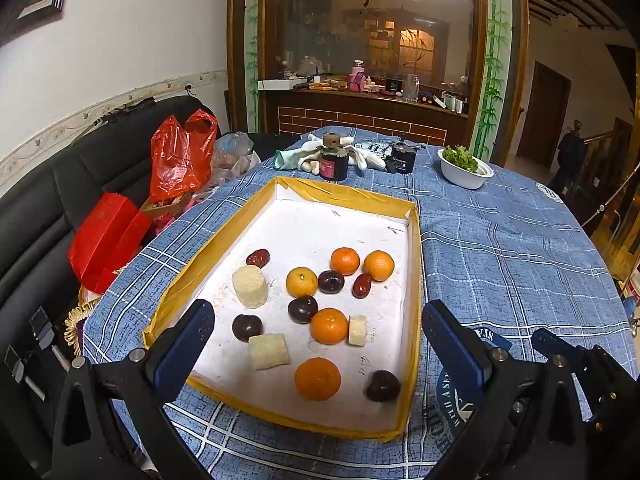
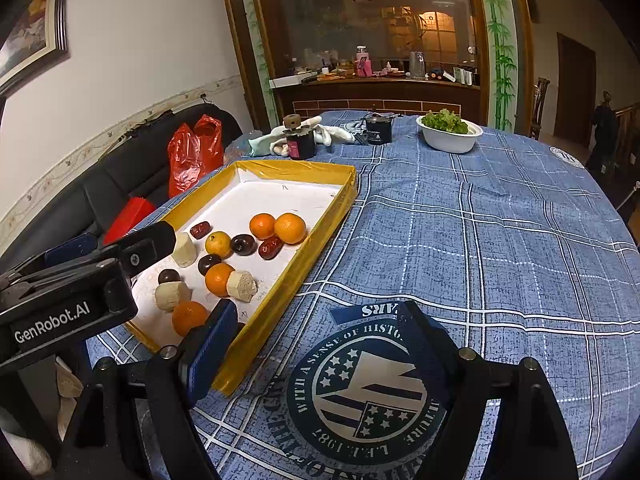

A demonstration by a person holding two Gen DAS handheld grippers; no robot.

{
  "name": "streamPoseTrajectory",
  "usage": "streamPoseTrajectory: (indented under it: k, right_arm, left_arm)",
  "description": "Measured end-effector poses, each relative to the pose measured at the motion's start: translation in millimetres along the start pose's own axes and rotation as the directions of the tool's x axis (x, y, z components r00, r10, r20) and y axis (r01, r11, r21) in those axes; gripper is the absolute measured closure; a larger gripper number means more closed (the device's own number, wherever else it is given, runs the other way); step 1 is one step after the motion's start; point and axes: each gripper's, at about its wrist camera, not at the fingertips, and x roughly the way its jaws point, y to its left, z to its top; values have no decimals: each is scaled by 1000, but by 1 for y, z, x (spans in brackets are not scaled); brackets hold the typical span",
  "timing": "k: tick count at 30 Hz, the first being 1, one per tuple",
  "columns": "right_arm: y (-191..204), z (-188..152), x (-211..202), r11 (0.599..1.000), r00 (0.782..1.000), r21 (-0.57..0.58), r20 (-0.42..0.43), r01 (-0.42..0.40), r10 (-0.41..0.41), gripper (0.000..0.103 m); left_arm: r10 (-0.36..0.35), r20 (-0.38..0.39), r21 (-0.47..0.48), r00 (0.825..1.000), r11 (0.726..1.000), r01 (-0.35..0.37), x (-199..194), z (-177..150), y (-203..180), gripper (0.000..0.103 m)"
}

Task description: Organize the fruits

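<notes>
Both tools [image 1: 318, 336] [image 2: 316, 344] released; tray [image 1: 416, 240] long axis runs away from camera.

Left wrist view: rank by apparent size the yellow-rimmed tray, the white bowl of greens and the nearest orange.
1. yellow-rimmed tray
2. white bowl of greens
3. nearest orange
Bowl versus orange is unsure: the orange is closer to the camera.

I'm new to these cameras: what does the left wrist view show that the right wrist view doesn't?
Only the left wrist view shows the dark plum in the tray's near corner and the left gripper with both fingers open. Only the right wrist view shows the whole round emblem on the cloth. Both show the yellow-rimmed tray, oranges and white bowl.
</notes>
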Motion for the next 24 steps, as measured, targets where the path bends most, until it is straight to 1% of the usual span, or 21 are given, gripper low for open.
streamPoseTrajectory:
  k: [10, 15, 19, 24]
  right_arm:
    - [0, 0, 0, 1000, 1000, 1, 1, 0, 0, 16]
    - [-3, 1, -1, 1000, 1000, 8, 1, 22, -22, 16]
    - [-8, 0, -4, 999, 1000, 27, 9, 29, -29, 16]
    - [-10, -1, -5, 999, 1000, 23, 10, 23, -23, 16]
  left_arm:
    - [-1, 4, 1, 1000, 1000, 1, -1, 0, -1, 0]
    - [-25, 12, -12, 1000, 1000, 25, 0, 5, -3, 0]
    - [-37, 2, -11, 999, 999, 37, 4, 5, -9, 0]
    - [-35, 22, -7, 999, 999, 36, 1, 5, -14, 0]
